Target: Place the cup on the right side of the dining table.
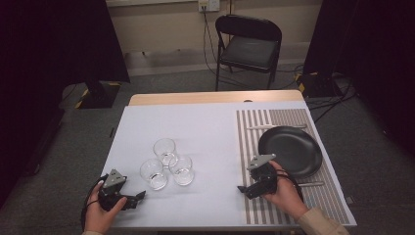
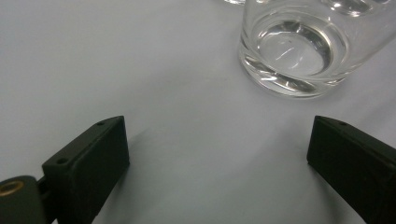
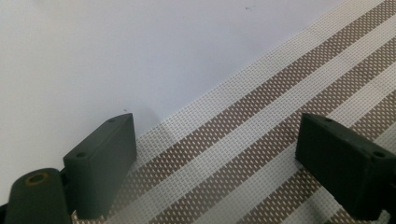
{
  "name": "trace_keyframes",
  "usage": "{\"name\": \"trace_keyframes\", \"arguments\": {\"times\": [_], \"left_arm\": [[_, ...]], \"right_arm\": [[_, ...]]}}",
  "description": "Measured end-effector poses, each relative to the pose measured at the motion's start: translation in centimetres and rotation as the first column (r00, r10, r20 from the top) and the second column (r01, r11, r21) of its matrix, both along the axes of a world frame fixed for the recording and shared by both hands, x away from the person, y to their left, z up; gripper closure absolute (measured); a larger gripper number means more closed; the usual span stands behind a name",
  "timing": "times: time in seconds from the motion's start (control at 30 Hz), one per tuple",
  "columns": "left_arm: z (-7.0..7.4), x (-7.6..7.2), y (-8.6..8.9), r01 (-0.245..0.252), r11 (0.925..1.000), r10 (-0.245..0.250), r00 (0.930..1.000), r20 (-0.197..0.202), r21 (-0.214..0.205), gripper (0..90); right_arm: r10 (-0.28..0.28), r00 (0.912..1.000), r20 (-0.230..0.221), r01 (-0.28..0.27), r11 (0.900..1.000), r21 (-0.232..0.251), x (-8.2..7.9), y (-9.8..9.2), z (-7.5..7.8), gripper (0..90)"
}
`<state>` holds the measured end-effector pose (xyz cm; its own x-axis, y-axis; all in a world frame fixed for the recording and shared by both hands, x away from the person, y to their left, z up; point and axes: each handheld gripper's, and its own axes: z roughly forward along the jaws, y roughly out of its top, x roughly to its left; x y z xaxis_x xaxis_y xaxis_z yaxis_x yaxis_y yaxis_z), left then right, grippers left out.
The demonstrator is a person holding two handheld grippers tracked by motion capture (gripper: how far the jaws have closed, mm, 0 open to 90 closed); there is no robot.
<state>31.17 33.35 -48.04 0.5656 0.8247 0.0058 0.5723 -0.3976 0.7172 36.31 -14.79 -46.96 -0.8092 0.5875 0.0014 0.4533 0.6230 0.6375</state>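
Observation:
Three clear empty glasses stand close together on the white table cover: one at the back (image 1: 165, 151), one front left (image 1: 153, 173), one front right (image 1: 182, 170). My left gripper (image 1: 139, 197) rests low near the table's front left, open, its jaws aimed toward the front left glass (image 2: 299, 49), a short gap away. My right gripper (image 1: 243, 189) is open over the left edge of the striped placemat (image 1: 254, 142), nothing between its jaws. In the right gripper view its jaws straddle the placemat (image 3: 261, 135) edge.
A black plate (image 1: 290, 150) lies on the placemat beside my right hand. A piece of cutlery (image 1: 276, 127) lies behind the plate and another (image 1: 311, 184) in front of it. A black folding chair (image 1: 248, 46) stands beyond the table's far edge.

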Motion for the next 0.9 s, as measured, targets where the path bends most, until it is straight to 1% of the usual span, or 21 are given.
{"name": "trace_keyframes", "arguments": {"times": [0.13,0.27,0.3,0.33,0.37,0.47,0.5,0.53,0.57,0.6,0.63,0.67,0.7,0.8,0.83,0.87,0.9], "left_arm": [[0.0,0.0,0.0,-0.001,1.0000,0.001,1.0000,0.001,0.000,4.7],[0.0,0.0,0.0,0.000,1.0000,0.000,1.0000,0.001,-0.002,4.7],[0.0,0.0,0.0,0.001,1.0000,-0.001,1.0000,0.000,-0.001,4.7],[0.0,0.0,0.0,0.001,1.0000,-0.001,1.0000,0.000,-0.001,4.7],[0.0,0.0,0.0,0.001,1.0000,-0.001,1.0000,0.001,-0.001,4.7],[0.0,0.0,0.0,0.002,1.0000,-0.002,1.0000,0.003,0.002,4.8],[0.0,0.0,0.0,0.002,1.0000,-0.002,1.0000,0.005,0.000,4.7],[0.0,0.0,0.0,0.002,1.0000,-0.002,1.0000,0.005,0.000,4.8],[0.0,0.0,0.0,0.002,1.0000,-0.002,1.0000,0.005,0.000,4.8],[0.0,0.0,0.0,0.002,1.0000,-0.002,1.0000,0.004,0.001,4.8],[0.0,0.0,0.0,0.003,1.0000,-0.003,1.0000,0.004,0.000,4.8],[0.0,0.0,0.0,0.003,1.0000,-0.003,1.0000,0.004,0.000,4.8],[0.0,0.0,0.0,0.002,1.0000,-0.002,1.0000,0.005,-0.001,4.8],[0.0,0.0,0.0,0.002,1.0000,-0.002,1.0000,0.006,-0.002,4.8],[0.0,0.0,0.0,0.002,1.0000,-0.002,1.0000,0.007,-0.002,4.8],[0.0,0.0,0.0,0.002,1.0000,-0.002,1.0000,0.007,-0.002,4.7],[0.0,0.0,0.0,0.002,1.0000,-0.002,1.0000,0.006,-0.002,4.8]], "right_arm": [[0.002,1.0000,-0.005,-0.002,1.0000,-0.009,0.0,0.1,0.1,11.5],[-0.002,0.9999,-0.016,0.001,0.9996,-0.028,0.1,0.3,0.3,12.3],[-0.004,0.9996,-0.028,0.003,0.9992,-0.039,0.2,0.5,0.5,14.0],[-0.004,0.9996,-0.028,0.003,0.9992,-0.039,0.2,0.5,0.5,14.0],[0.007,0.9995,-0.030,-0.008,0.9985,-0.055,0.3,0.7,0.6,14.2],[0.020,0.9989,-0.043,-0.022,0.9988,-0.044,0.3,1.0,0.9,14.1],[0.040,0.9979,-0.052,-0.042,0.9978,-0.050,0.4,1.4,1.0,14.0],[0.050,0.9973,-0.053,-0.053,0.9964,-0.067,0.4,1.7,1.0,14.0],[0.050,0.9973,-0.053,-0.053,0.9964,-0.067,0.4,1.7,1.0,14.0],[0.054,0.9964,-0.065,-0.059,0.9952,-0.077,0.3,1.9,1.1,14.0],[0.071,0.9951,-0.068,-0.077,0.9932,-0.088,0.2,2.5,1.2,14.0],[0.071,0.9951,-0.068,-0.077,0.9932,-0.088,0.2,2.5,1.2,14.0],[0.091,0.9938,-0.065,-0.097,0.9903,-0.100,0.1,3.0,1.3,14.1],[0.103,0.9929,-0.059,-0.109,0.9887,-0.103,0.0,3.4,1.6,14.2],[0.107,0.9919,-0.067,-0.113,0.9889,-0.096,0.1,3.7,1.8,14.2],[0.107,0.9919,-0.067,-0.113,0.9889,-0.096,0.1,3.7,1.8,14.2],[0.112,0.9916,-0.065,-0.117,0.9896,-0.083,0.2,3.8,1.9,14.2]]}}
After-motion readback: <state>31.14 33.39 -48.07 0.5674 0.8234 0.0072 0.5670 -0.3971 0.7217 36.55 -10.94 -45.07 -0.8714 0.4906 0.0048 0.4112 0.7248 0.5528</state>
